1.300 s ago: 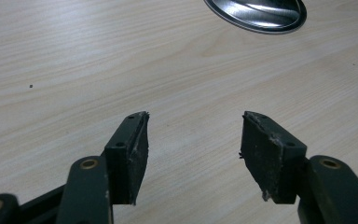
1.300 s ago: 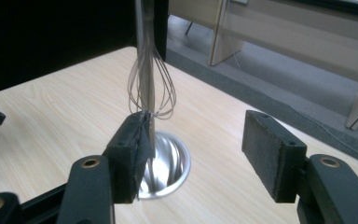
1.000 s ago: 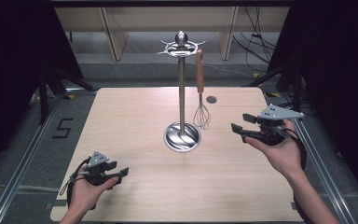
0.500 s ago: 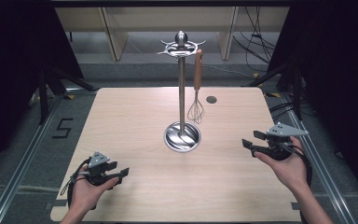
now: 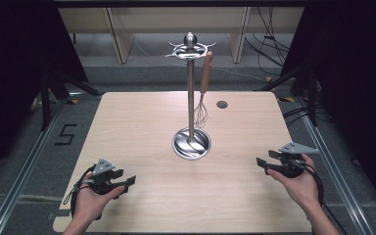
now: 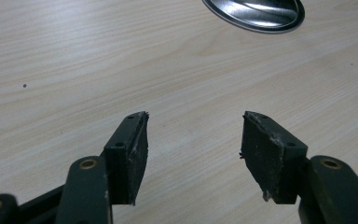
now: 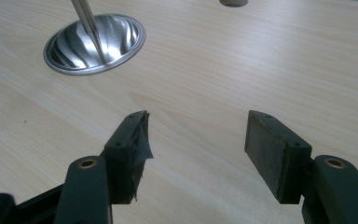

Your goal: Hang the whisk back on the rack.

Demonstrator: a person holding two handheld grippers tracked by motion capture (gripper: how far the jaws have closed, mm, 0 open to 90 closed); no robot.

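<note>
Since a second ago the right gripper (image 5: 265,165) has dropped back from beside the whisk (image 5: 203,105) to the table's (image 5: 142,122) near right edge, jaws spread and empty. Left gripper (image 5: 128,181) rests spread at the near left; the whisk hangs from the utensil stand (image 5: 191,117).

Left gripper (image 6: 193,135) jaws spread wide — nothing between, pale wooden table (image 6: 74,60), shiny round metal base (image 6: 256,11) at top edge
</note>
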